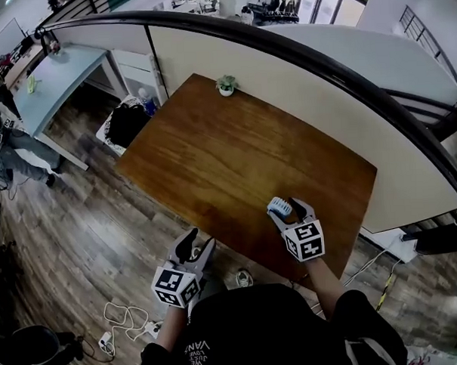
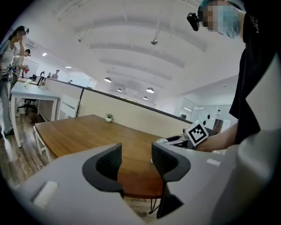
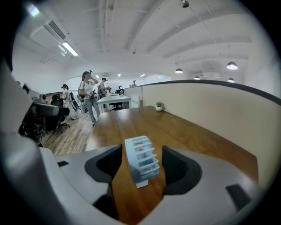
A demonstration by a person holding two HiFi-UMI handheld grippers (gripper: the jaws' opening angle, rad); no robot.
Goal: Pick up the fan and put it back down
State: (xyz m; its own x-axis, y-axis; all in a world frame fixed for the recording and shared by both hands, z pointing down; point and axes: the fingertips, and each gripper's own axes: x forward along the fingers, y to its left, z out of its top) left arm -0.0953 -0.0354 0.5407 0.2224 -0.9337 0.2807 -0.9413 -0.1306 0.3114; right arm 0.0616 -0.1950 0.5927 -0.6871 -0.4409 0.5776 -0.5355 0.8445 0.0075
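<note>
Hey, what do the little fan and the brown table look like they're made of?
Fan: probably plastic, pale bluish white with a matte finish; its grille slats look thin, even and moulded.
Table: wood or wood veneer, warm brown with a satin finish; faint grain streaks show, and light reflects off it softly.

Your desk (image 1: pixel 212 163) is brown wood, smooth with a low sheen. The fan (image 3: pixel 140 159) looks pale matt plastic; the floor (image 1: pixel 87 237) is grained wood planks.

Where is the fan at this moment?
In the head view the fan sits on the wooden table near its front right edge. It is between the open fingers of the right gripper.
</note>
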